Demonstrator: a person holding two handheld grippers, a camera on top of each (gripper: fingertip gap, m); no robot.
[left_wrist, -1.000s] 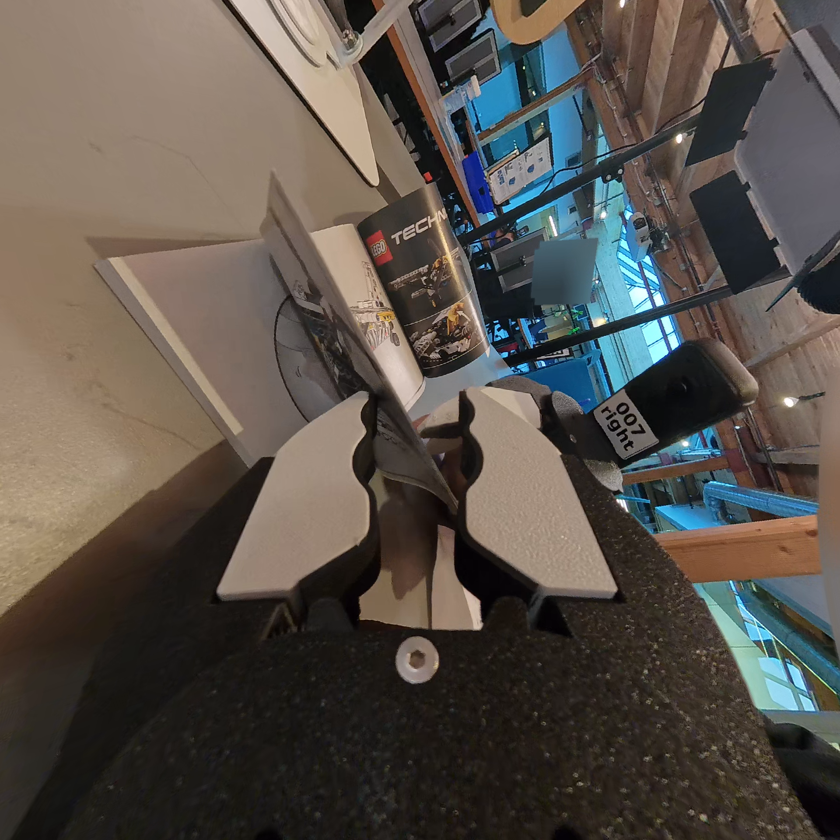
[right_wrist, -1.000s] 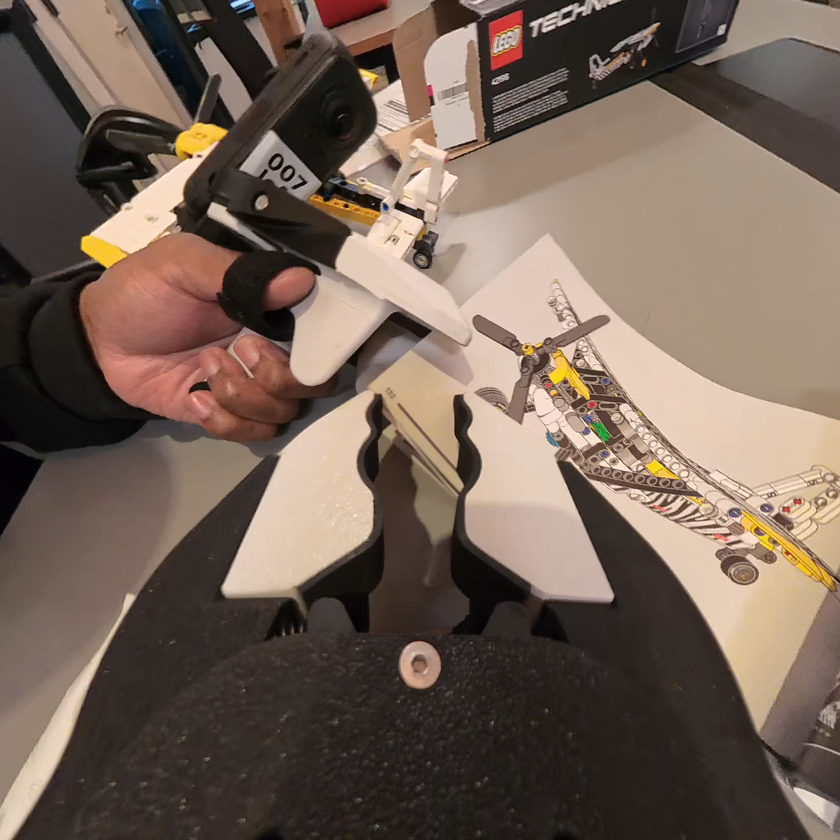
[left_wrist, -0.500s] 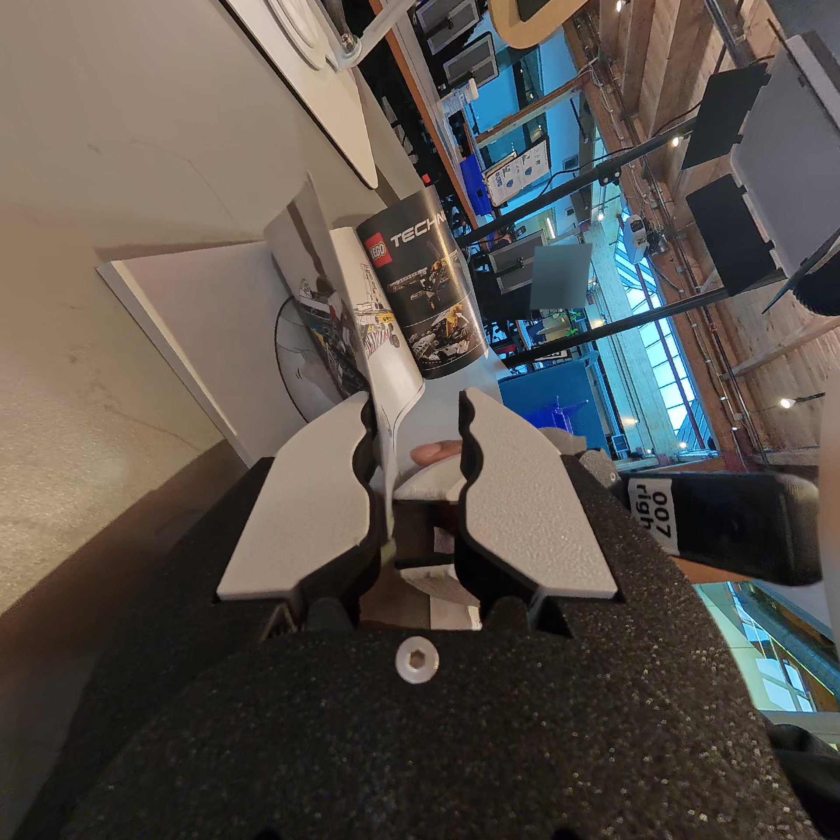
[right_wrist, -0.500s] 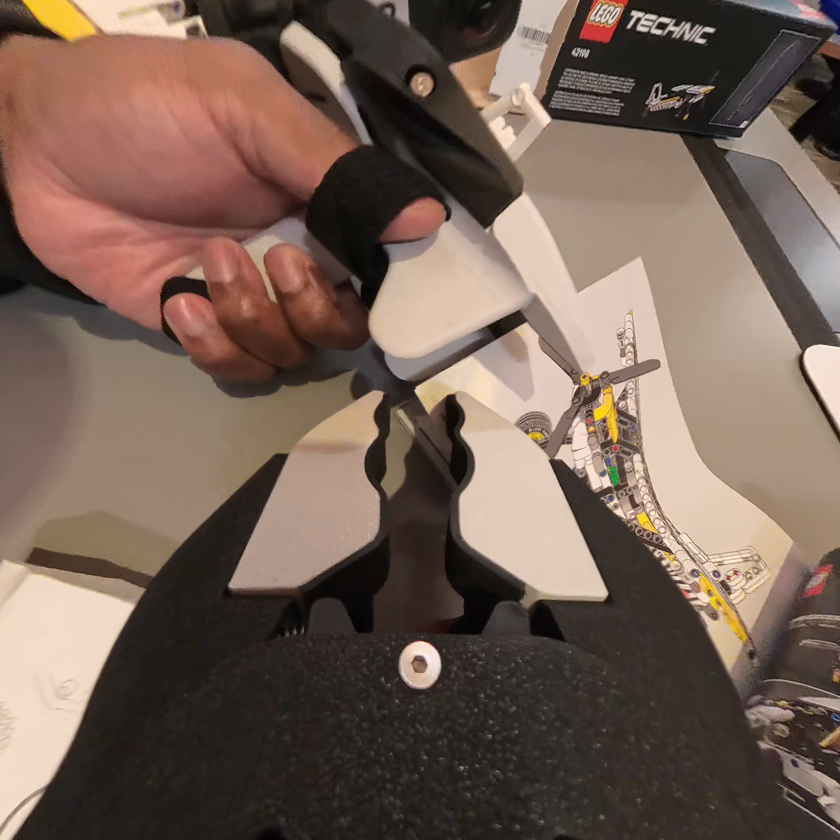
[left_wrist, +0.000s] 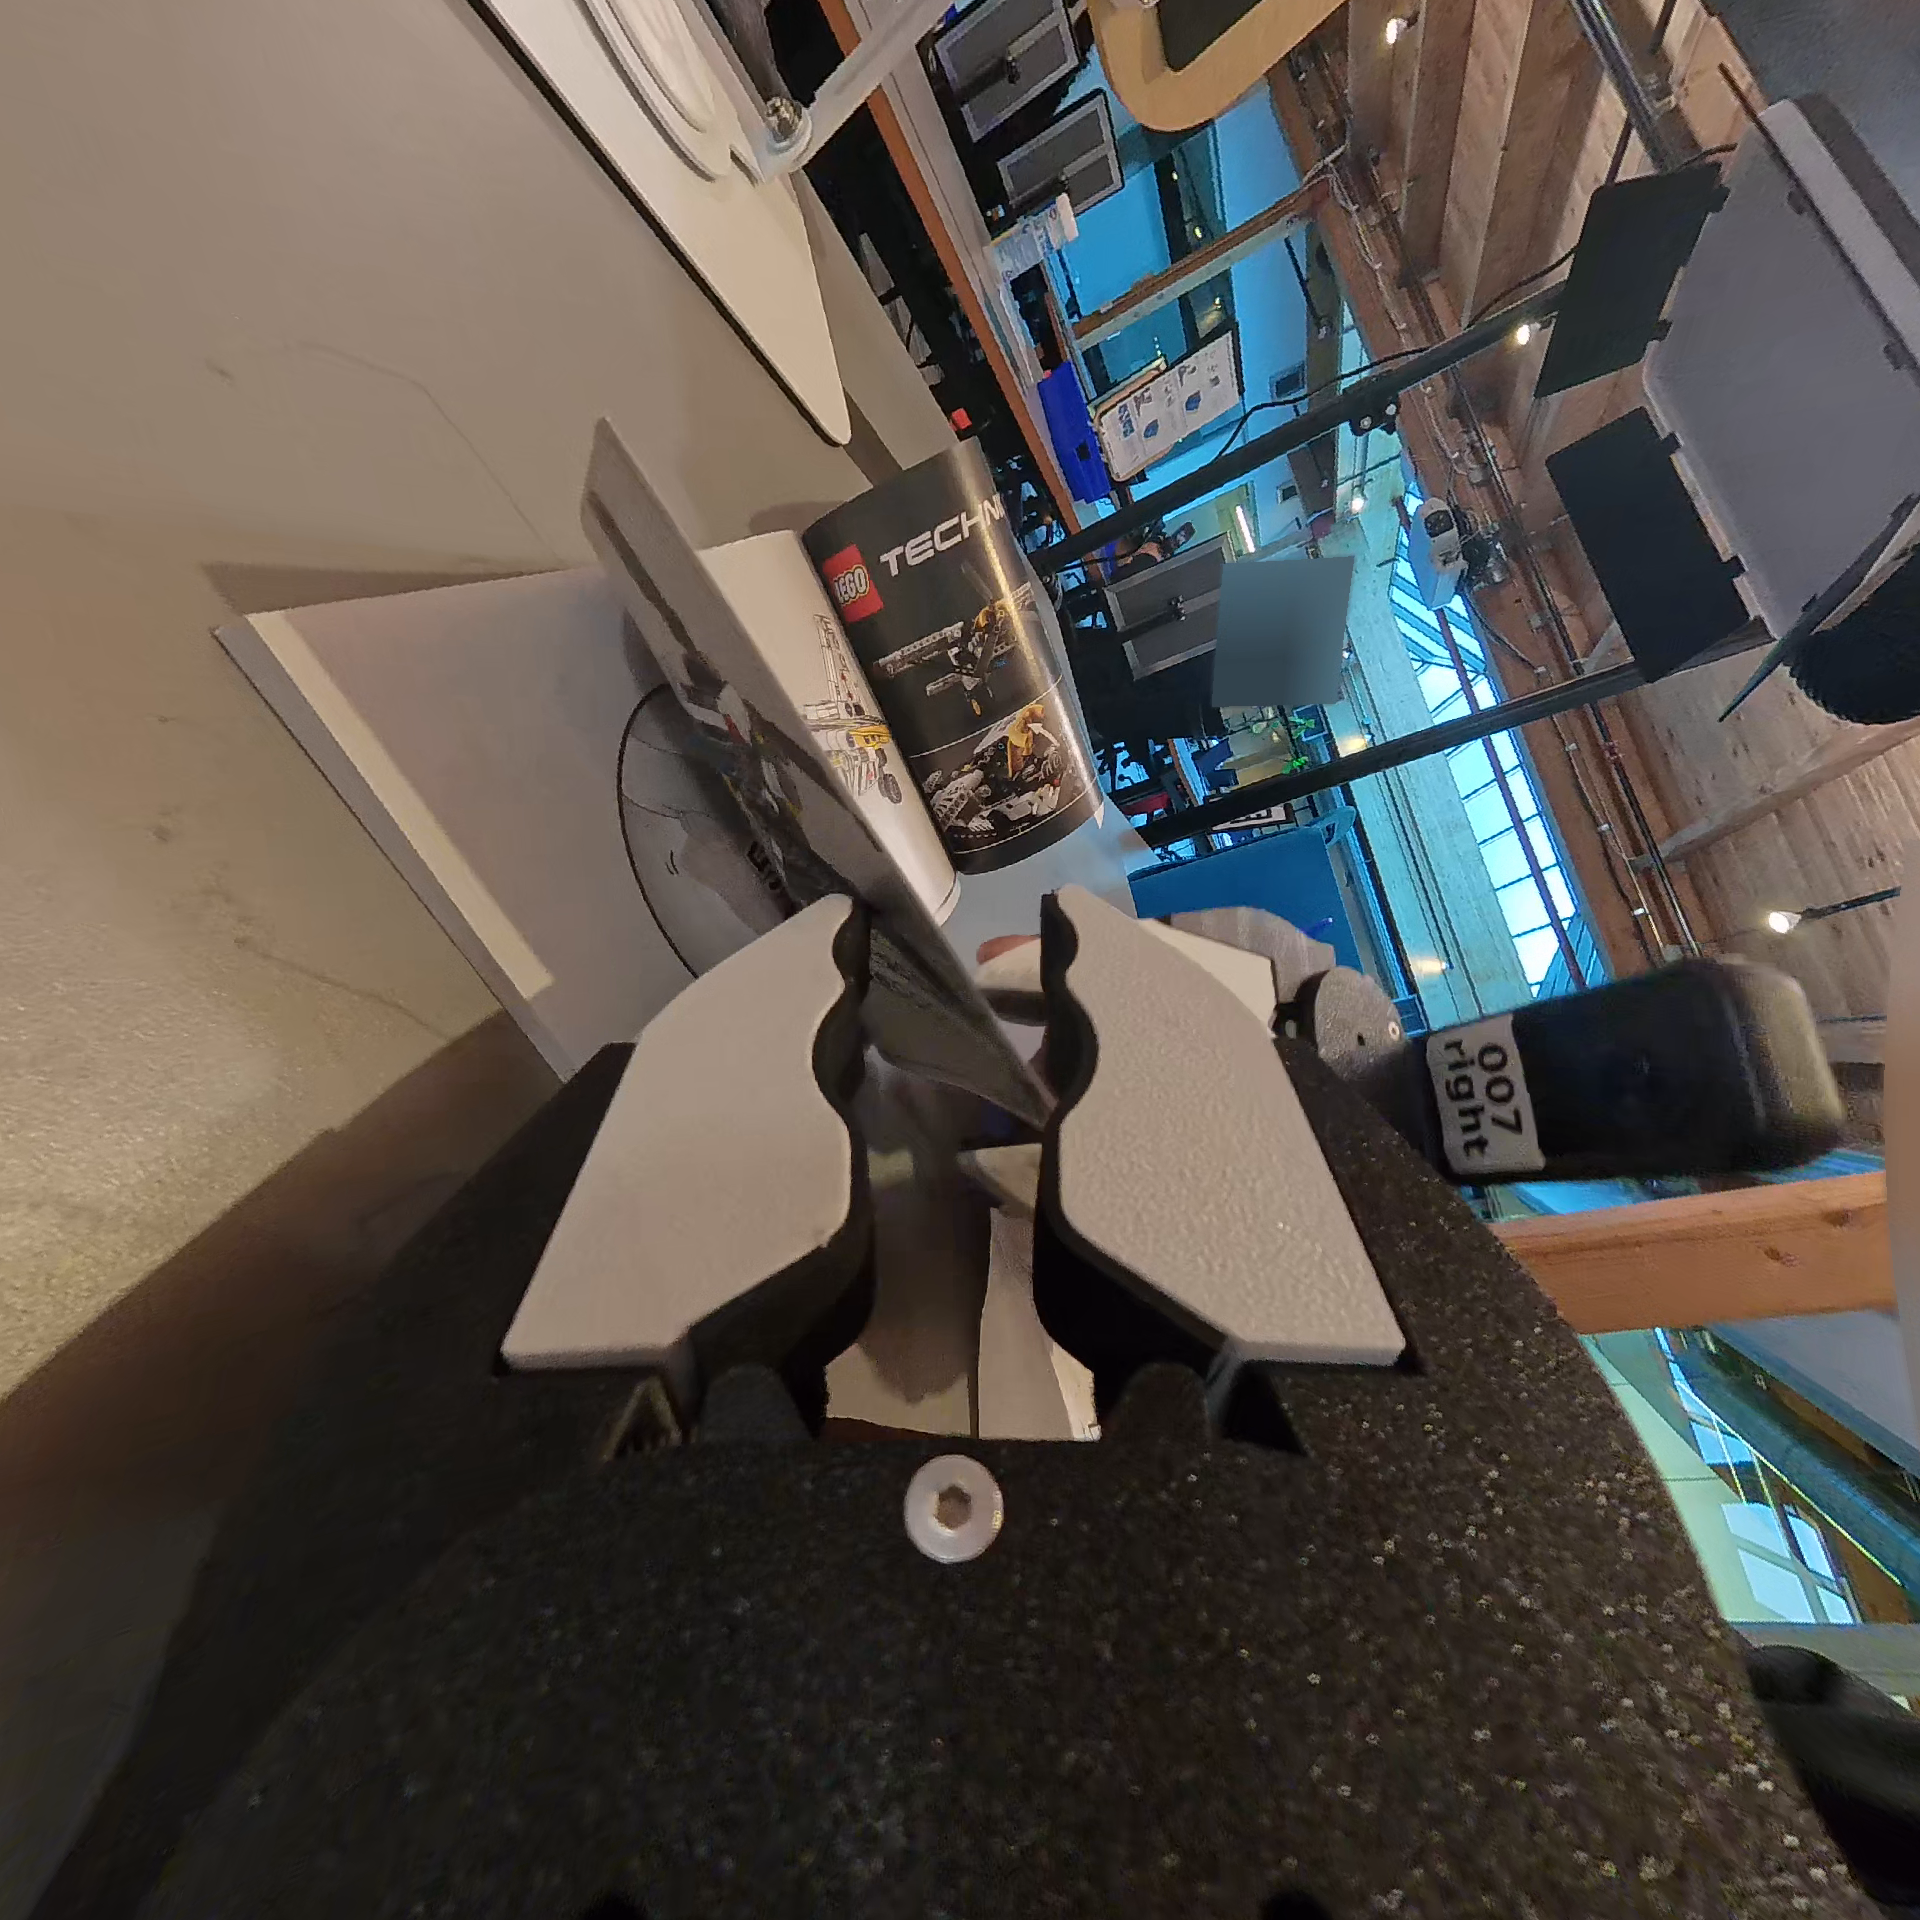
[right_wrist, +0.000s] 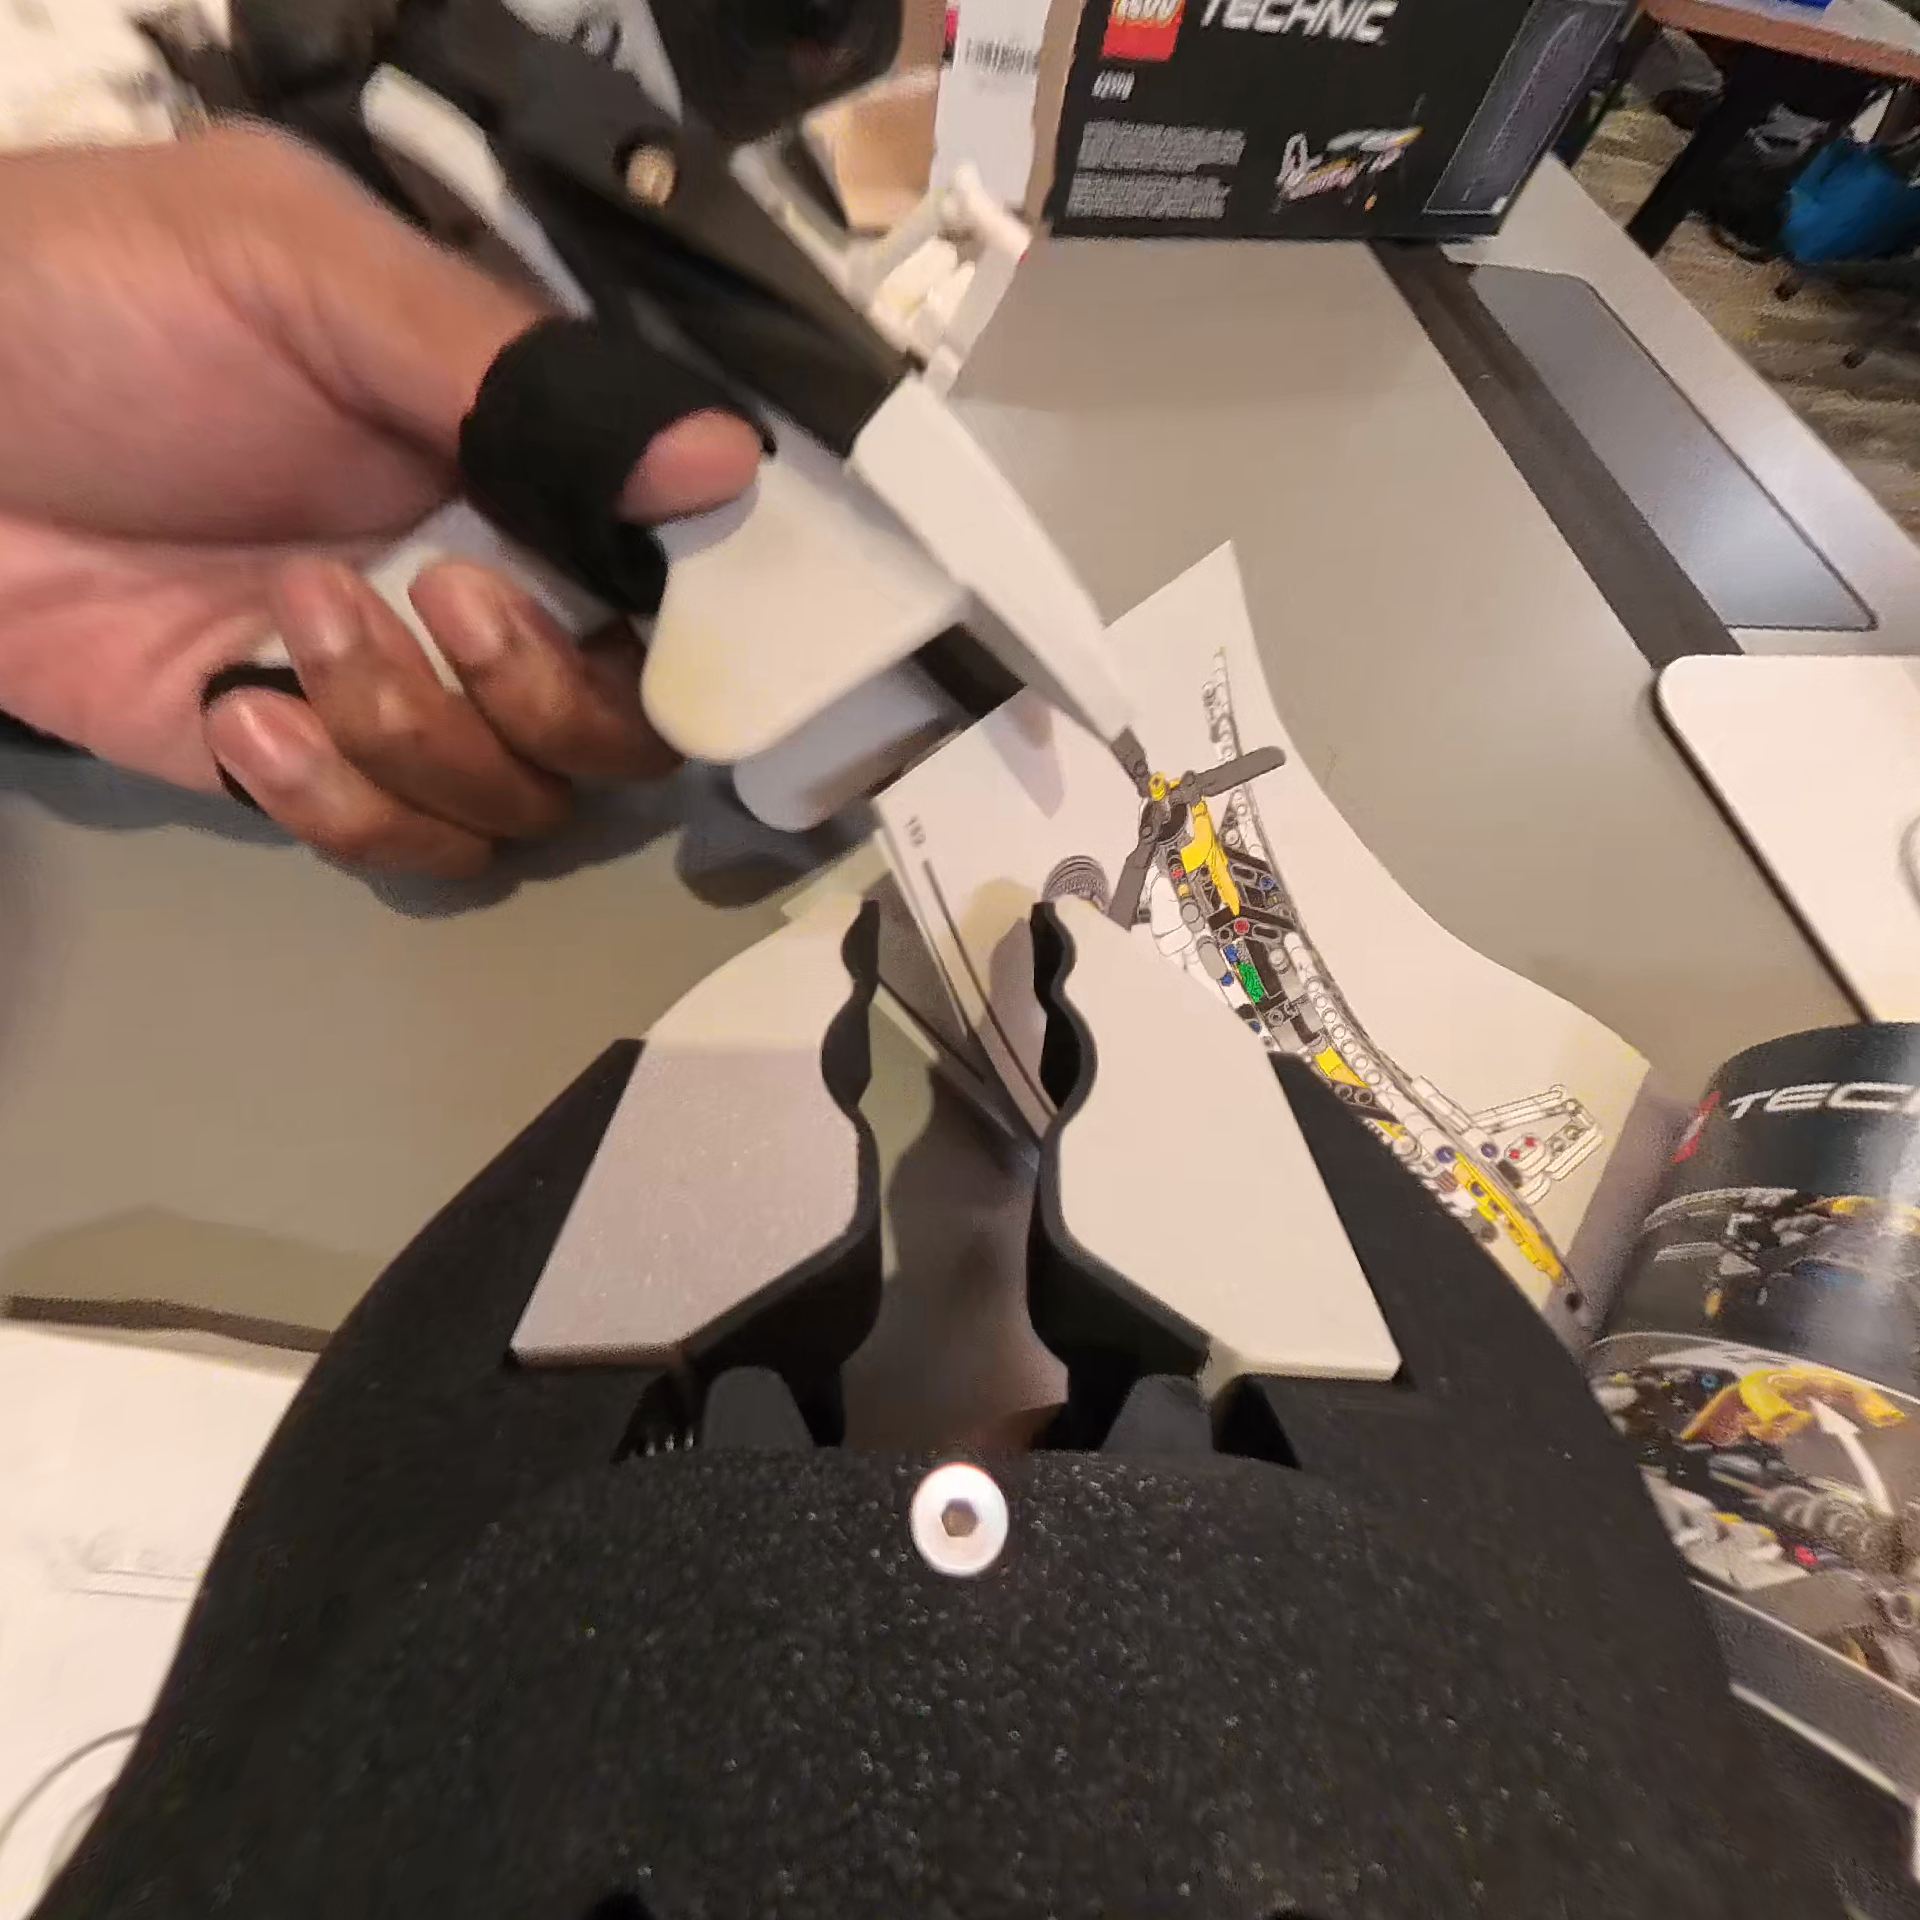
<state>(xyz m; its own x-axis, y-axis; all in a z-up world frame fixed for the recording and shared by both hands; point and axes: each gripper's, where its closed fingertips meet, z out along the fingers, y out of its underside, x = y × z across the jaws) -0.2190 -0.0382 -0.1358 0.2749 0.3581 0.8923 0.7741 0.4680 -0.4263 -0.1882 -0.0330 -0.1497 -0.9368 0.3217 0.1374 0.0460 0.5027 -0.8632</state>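
An open instruction booklet (right_wrist: 1382, 935) with a drawing of a yellow and black model plane lies on the grey table (right_wrist: 1299, 416). One of its pages is lifted by its near corner. In the left wrist view this page (left_wrist: 727, 717) runs slantwise through my left gripper (left_wrist: 951, 914). The fingers stand apart and do not press on it. In the right wrist view the same page's edge (right_wrist: 940, 997) crosses between the fingers of my right gripper (right_wrist: 956, 920), which is also open. The left gripper (right_wrist: 935, 717), held by a hand (right_wrist: 260, 468), straddles the page corner just ahead.
A dark model-kit box (right_wrist: 1299, 104) stands at the table's far edge with white model parts (right_wrist: 935, 270) beside it. A white board (right_wrist: 1787, 810) lies at the right. The booklet's dark cover page (right_wrist: 1766, 1299) lies at the near right. White paper (right_wrist: 125, 1507) lies at the near left. My left and right fingertips are right by each other.
The lifted page stood steeper against the left finger half a second ago and now slants across the gap again. The right gripper's jaws narrowed, then widened a little. The left gripper drew closer.
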